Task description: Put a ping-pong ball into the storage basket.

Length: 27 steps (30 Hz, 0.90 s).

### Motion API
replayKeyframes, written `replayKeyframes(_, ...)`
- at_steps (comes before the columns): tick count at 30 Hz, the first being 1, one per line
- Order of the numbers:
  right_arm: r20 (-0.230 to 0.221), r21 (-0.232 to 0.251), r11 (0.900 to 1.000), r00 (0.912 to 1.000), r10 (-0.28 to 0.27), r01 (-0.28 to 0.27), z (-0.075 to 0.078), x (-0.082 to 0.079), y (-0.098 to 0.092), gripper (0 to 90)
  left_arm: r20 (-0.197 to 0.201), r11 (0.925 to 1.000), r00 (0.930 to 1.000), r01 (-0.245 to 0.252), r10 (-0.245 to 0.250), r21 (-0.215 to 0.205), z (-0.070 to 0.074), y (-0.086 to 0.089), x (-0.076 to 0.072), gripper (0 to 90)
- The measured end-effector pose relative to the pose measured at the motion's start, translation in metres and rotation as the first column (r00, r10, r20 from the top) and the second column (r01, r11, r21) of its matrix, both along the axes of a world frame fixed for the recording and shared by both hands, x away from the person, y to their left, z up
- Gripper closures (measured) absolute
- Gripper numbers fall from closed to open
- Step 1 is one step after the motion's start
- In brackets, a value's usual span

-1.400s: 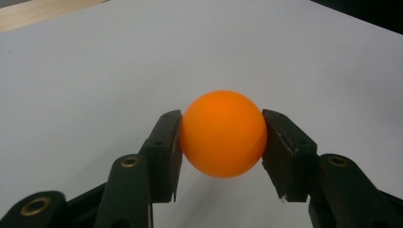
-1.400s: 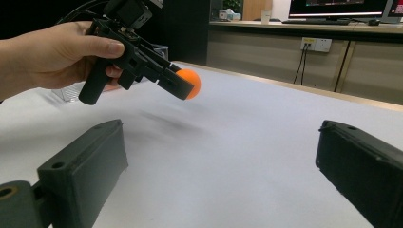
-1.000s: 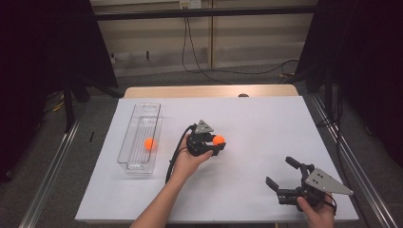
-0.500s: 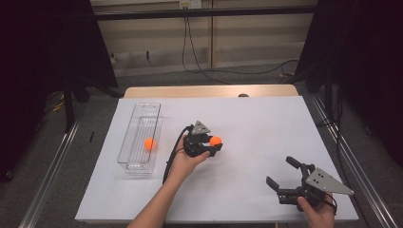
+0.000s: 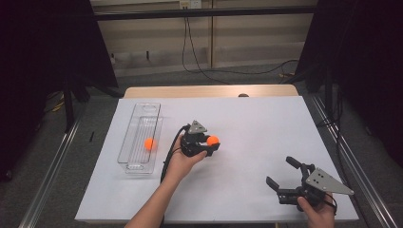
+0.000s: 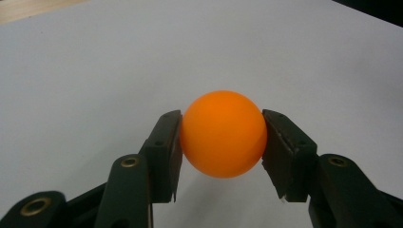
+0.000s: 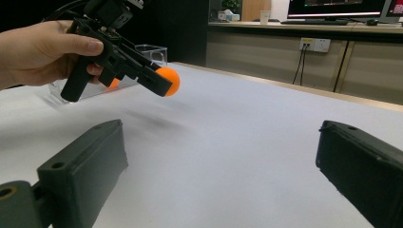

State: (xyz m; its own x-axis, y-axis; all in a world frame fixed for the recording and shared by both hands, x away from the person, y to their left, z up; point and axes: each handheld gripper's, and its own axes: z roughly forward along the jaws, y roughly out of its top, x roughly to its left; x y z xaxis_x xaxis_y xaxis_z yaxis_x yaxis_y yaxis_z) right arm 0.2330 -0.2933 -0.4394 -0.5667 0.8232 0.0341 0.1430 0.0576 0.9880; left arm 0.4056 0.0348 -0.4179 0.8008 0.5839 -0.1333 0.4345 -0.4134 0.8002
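- Orange ball (image 6: 223,134) is clamped between the left claw (image 5: 209,145) jaws, lifted above the white tabletop (image 5: 266,128).
- Second orange ball (image 5: 149,144) is seen inside the clear tray (image 5: 138,167), just beside.
- Right claw (image 5: 283,176) is held wide open and empty near the tabletop's front edge.

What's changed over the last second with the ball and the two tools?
The left tool, shut on an orange ball, has drifted slightly left, toward the clear tray. No grasp or release: it held the ball throughout. The second ball stays in the tray, and the right tool stays open near the table's front right.
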Motion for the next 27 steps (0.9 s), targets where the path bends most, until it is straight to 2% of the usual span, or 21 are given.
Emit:
replayKeyframes(5, -0.001, 0.001, 1.0, 1.0, 0.002, -0.002, 0.0, 0.0, 0.0, 2.2, 0.009, 0.9999, 1.0, -0.003, 0.003, 0.01, 0.002, 0.002, -0.002, 50.9)
replayKeyframes(11, -0.002, 0.001, 1.0, 1.0, 0.0, 0.0, 0.0, 0.0, 0.0, 2.2, -0.004, 0.9999, 1.0, 0.003, -0.002, 0.014, 0.005, 0.006, -0.003, 50.9)
replayKeyframes(14, -0.001, 0.0, 1.0, 1.0, 0.001, -0.001, 0.0, 0.0, 0.001, 2.2, -0.026, 1.0, 0.9997, 0.004, -0.004, 0.0, 0.004, 0.01, -0.003, 50.9)
replayKeyframes(27, 0.0, -0.001, 1.0, 1.0, -0.001, 0.001, 0.0, -0.001, 0.002, 2.2, -0.033, 0.9998, 0.9993, -0.017, 0.016, -0.012, 0.01, 0.027, -0.001, 50.9)
